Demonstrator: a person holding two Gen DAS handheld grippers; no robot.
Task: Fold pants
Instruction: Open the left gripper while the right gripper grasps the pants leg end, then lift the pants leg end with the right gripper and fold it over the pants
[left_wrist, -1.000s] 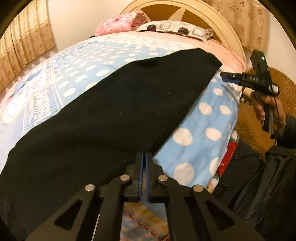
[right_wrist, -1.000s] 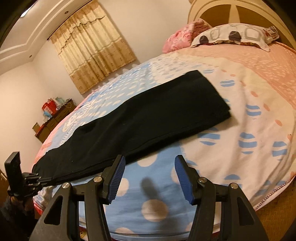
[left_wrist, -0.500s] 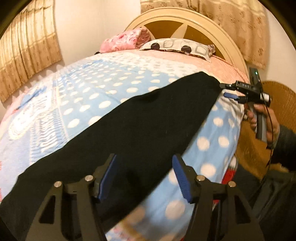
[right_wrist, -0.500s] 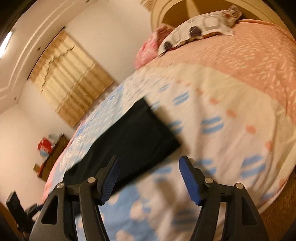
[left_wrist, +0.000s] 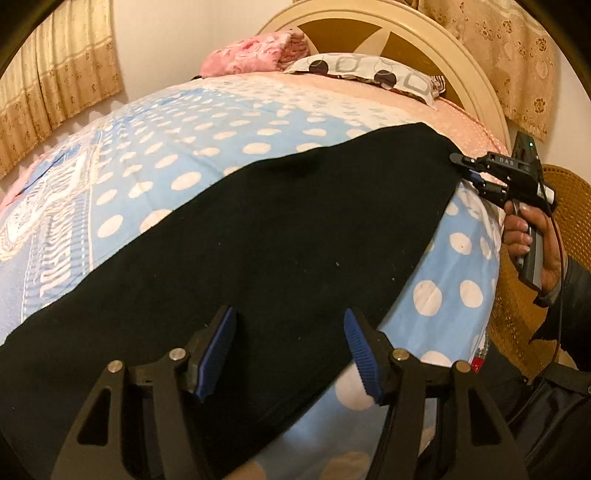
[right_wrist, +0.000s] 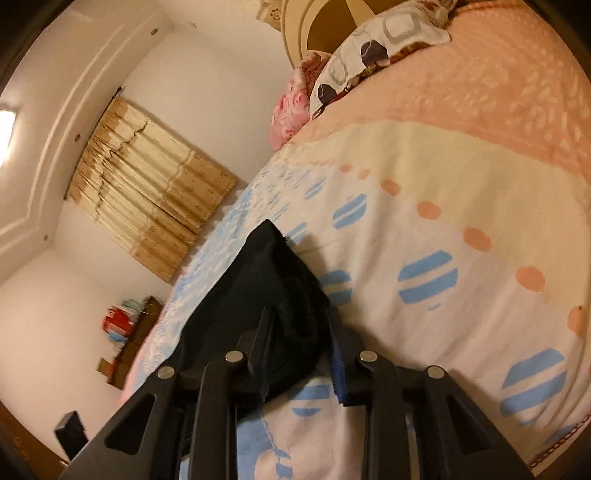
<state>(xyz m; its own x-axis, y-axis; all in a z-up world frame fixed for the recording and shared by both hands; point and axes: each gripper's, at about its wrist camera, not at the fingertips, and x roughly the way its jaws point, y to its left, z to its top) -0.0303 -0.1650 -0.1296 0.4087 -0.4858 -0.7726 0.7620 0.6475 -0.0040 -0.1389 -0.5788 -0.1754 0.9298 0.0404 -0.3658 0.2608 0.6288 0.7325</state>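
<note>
My right tongs (right_wrist: 299, 354), jaws just closing, clamp the black cloth pants' (left_wrist: 258, 240) end on the polka-dot bedspread (left_wrist: 184, 147); my left tongs (left_wrist: 290, 354) gape above them.

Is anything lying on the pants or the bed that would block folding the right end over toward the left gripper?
Nothing visible does. The pants lie flat and bare on the bedspread; the pillows sit far off at the headboard. The right gripper, whose jaws have just been closing, already has the pants' end between them, and the left gripper hangs open over the other end.
</note>
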